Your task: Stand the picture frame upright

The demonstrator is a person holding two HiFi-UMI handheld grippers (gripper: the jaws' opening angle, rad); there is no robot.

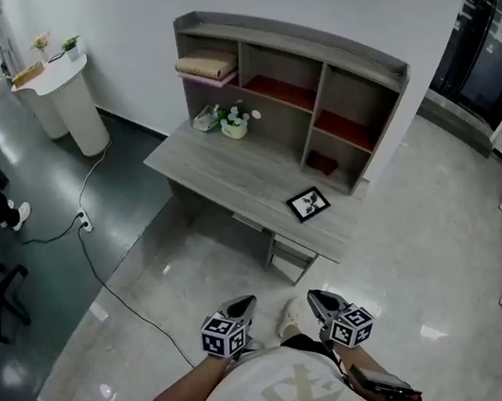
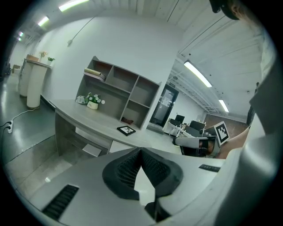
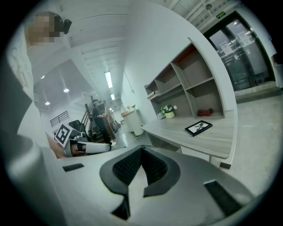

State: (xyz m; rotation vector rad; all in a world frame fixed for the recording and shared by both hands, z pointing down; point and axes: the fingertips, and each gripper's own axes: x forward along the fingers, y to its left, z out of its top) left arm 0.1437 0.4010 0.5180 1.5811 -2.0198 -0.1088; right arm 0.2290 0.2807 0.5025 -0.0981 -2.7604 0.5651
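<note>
**Well short of the frame, both tongs shut**

Nearest you, your left tongs [image 1: 242, 306] and right tongs [image 1: 325, 301] were pressed closed and empty. Farther off, the picture frame [image 1: 308, 203] lay flat, face up, near the tabletop's [image 1: 215, 177] front edge, below the shelf unit [image 1: 355, 49]. It looked light, stiff, probably glazed and fragile; pinching one edge seemed wisest. No writing was legible.

- Grey desk [image 1: 221, 185]: centre of the frame, its top running from upper left to lower right.
- Open shelf unit [image 1: 357, 62]: stands along the desk's far edge; some shelves are red.
- Potted white flowers [image 1: 235, 124]: on the desk, before the shelves.
- Folded beige cloth [image 1: 205, 64]: in the upper-left compartment.
- White rounded counter [image 1: 67, 96]: upper left.
- Black cable [image 1: 120, 294]: on the floor, left.
</note>
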